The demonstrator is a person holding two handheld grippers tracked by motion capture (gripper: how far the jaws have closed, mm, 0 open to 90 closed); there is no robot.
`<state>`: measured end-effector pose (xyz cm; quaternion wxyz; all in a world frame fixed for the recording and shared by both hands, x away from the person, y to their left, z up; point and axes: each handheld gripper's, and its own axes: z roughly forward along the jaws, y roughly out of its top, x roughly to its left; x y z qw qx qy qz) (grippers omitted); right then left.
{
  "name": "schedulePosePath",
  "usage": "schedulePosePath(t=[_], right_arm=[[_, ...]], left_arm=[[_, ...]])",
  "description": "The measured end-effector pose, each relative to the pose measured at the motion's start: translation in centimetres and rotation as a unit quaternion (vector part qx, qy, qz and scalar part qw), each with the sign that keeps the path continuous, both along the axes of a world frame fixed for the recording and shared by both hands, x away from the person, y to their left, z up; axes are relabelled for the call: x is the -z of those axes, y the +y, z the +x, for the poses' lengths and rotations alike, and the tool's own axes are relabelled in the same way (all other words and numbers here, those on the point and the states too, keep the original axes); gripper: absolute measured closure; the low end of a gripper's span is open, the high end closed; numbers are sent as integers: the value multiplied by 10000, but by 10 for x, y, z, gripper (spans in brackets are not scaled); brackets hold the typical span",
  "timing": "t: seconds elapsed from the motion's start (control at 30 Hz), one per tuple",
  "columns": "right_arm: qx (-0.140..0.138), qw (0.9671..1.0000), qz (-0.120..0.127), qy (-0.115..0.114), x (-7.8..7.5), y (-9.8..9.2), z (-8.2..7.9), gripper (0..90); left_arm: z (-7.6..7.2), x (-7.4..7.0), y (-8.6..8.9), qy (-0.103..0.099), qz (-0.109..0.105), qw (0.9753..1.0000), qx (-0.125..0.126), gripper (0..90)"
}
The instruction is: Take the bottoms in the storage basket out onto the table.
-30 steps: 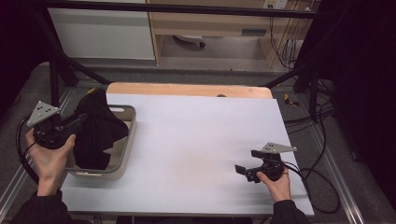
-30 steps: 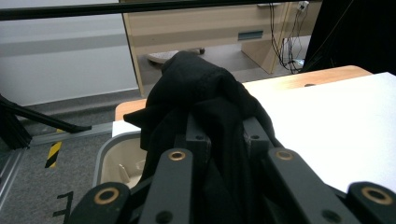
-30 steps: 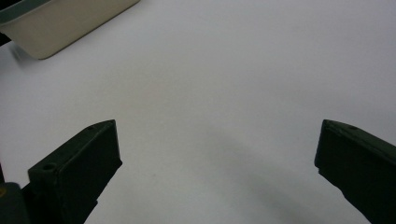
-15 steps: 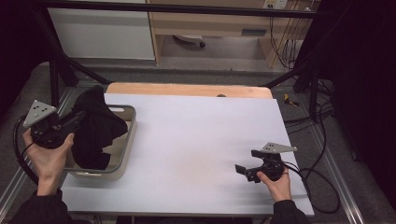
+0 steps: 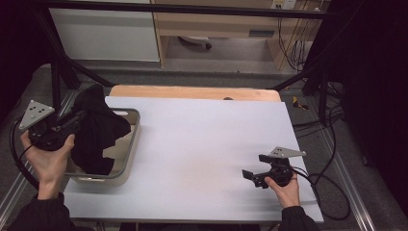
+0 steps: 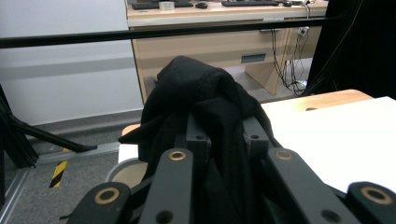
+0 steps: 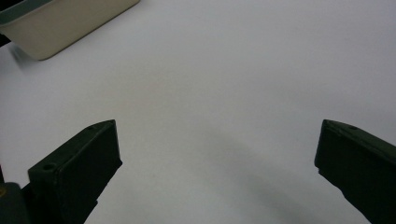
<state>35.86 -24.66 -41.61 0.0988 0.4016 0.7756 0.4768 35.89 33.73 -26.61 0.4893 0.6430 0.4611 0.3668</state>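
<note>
A black garment (image 5: 98,129) hangs bunched over the beige tub (image 5: 131,144) at the table's left edge, its lower part still inside the tub. My left gripper (image 5: 82,115) is shut on the cloth near its top and holds it lifted. In the left gripper view the black garment (image 6: 205,98) drapes over and between the jaws. My right gripper (image 5: 255,175) rests low over the white table near the front right, open, with nothing between its jaws. In the right gripper view the right gripper (image 7: 217,168) spreads wide over bare white surface.
The white table (image 5: 207,139) has a wooden strip (image 5: 192,91) along its far edge. A corner of the beige tub (image 7: 60,23) appears at the top left of the right gripper view. Cables (image 5: 327,163) trail off the right side. A black frame bar (image 6: 163,33) crosses behind the garment.
My left gripper has moved left and up with the black garment, pulling more of it out of the tub. The right gripper has stayed in place.
</note>
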Motion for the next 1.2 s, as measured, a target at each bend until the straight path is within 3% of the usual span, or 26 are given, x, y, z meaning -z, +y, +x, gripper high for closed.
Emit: schedulePosePath(t=[0.9,1.2], right_arm=[[5,10000,6,-3,0,0,0,6],[4,10000,5,-3,0,0,0,6]], left_arm=[[-3,-16,-13,-457,-151,9988,54,779],[-3,-19,-19,-494,-168,9986,98,779]])
